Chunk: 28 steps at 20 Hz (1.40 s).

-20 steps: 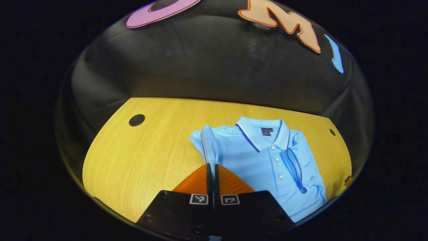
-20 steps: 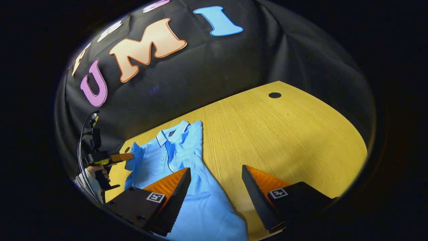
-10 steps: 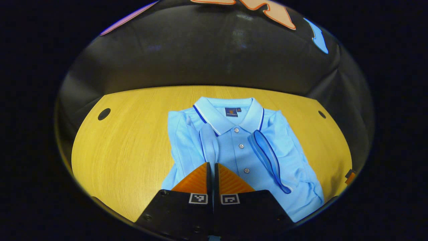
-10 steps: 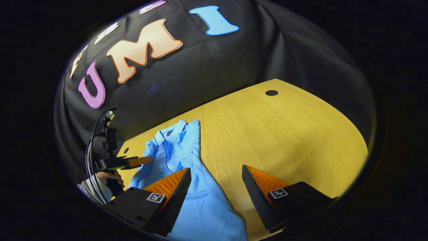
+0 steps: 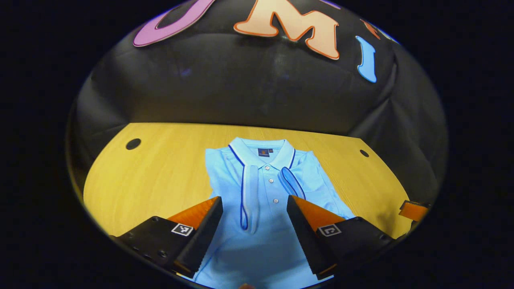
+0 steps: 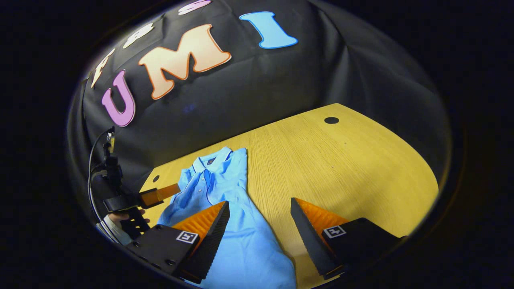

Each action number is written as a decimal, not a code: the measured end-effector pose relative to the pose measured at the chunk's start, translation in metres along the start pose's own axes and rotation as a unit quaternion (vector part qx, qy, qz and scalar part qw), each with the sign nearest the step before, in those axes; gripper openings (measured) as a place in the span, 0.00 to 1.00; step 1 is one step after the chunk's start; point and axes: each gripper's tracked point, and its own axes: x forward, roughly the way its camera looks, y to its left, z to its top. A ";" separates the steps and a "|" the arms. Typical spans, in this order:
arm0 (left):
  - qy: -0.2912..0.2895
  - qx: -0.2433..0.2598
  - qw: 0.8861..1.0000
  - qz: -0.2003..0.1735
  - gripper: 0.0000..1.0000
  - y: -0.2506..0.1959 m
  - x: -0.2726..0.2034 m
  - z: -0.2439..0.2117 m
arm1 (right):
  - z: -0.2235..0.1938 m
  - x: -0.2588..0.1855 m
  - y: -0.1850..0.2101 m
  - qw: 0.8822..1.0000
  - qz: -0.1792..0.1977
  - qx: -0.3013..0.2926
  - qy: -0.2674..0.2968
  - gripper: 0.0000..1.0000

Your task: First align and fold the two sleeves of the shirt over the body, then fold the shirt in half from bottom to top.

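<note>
The shirt lies face up on the desk, collar toward the booth wall. Both sleeves are folded inward over the body: the left sleeve lies alongside the button placket, and the right sleeve lies slanted beside it. The left gripper hovers above the lower chest with its fingers spread wide and nothing between them. The right gripper is likewise wide open and empty, positioned over the shirt's lower right edge where cloth meets bare desk.

Hazards for the bottom-to-top fold:
- The two sleeves are not symmetrical. Lifting the hem quickly is likely to drag the slanted right sleeve further out of line.
- A grip on only the top layer of the hem would leave the back panel behind and bunch the fold.
- Uneven lift between the two grippers would skew the fold line relative to the collar.
- The knit fabric looks soft and may slide on the smooth desk surface.

Markings: a small dark neck label sits inside the collar; its writing is too small to read.
</note>
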 end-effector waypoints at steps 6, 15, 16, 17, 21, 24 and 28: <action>-0.033 0.004 0.999 0.016 0.96 0.010 -0.100 -0.023 | -0.018 -0.059 0.010 0.996 0.027 -0.082 -0.016 0.97; -0.029 -0.010 0.999 0.041 0.96 0.030 -0.194 -0.096 | -0.082 -0.116 0.010 0.991 0.044 -0.125 0.010 0.97; -0.025 -0.012 0.999 0.044 0.96 0.032 -0.202 -0.106 | -0.089 -0.120 0.008 0.991 0.045 -0.128 0.014 0.97; -0.020 -0.012 0.999 0.046 0.96 0.034 -0.209 -0.114 | -0.098 -0.124 0.008 0.990 0.044 -0.131 0.019 0.97; 0.008 0.000 0.999 0.050 0.96 0.041 -0.230 -0.154 | -0.131 -0.138 0.001 0.988 0.039 -0.142 0.037 0.97; 0.023 0.004 0.998 0.057 0.96 0.046 -0.240 -0.180 | -0.154 -0.147 -0.004 0.987 0.032 -0.151 0.048 0.97; 0.038 0.011 0.997 0.069 0.96 0.054 -0.249 -0.208 | -0.181 -0.151 -0.013 0.983 0.010 -0.174 0.061 0.97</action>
